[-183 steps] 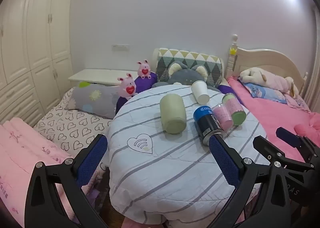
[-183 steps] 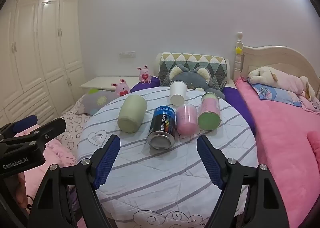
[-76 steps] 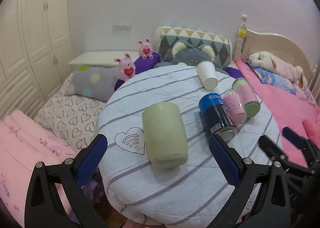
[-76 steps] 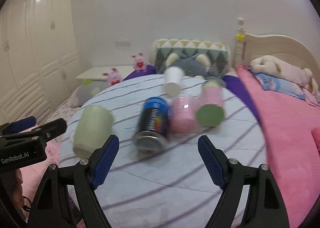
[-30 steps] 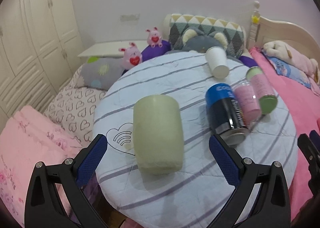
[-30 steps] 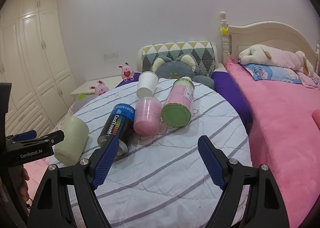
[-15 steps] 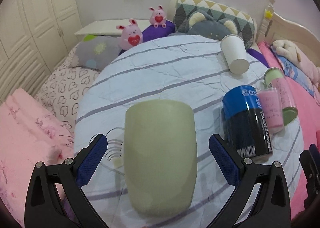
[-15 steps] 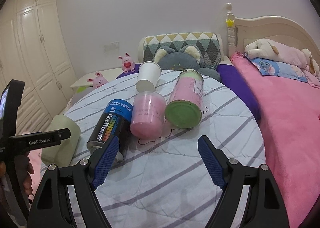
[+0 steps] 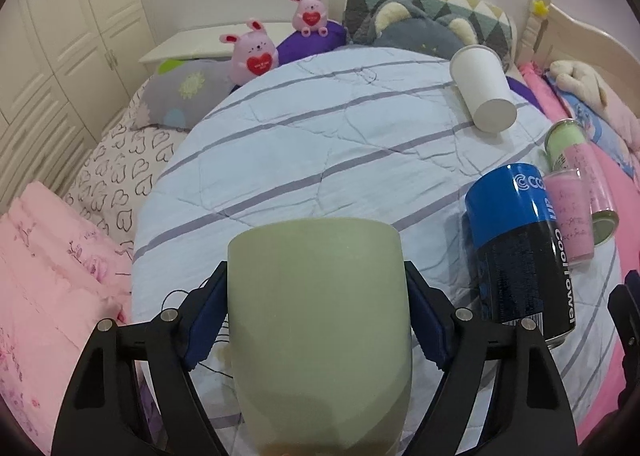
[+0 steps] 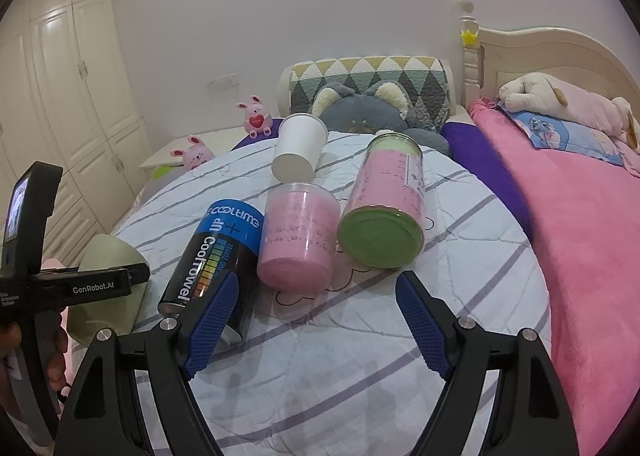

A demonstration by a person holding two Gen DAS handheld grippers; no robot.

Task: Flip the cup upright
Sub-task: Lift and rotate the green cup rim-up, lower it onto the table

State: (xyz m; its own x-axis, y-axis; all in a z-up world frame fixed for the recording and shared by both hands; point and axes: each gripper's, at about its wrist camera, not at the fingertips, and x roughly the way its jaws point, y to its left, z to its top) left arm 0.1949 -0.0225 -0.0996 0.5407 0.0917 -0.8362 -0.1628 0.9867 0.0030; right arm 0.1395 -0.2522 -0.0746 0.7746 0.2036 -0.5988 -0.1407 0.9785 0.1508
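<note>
I've got the left gripper (image 9: 316,320) clamped across the pale green cup (image 9: 320,320), lying on its side at 6 o'clock on the striped table (image 9: 320,143). Looks stiff, smooth, maybe slippery, so I'd stay mid-body. Right gripper (image 10: 316,320) hangs spread, empty.

Left gripper (image 9: 318,316), earlier held back with jaws wide, has advanced and closed on the green cup (image 9: 320,320).
</note>
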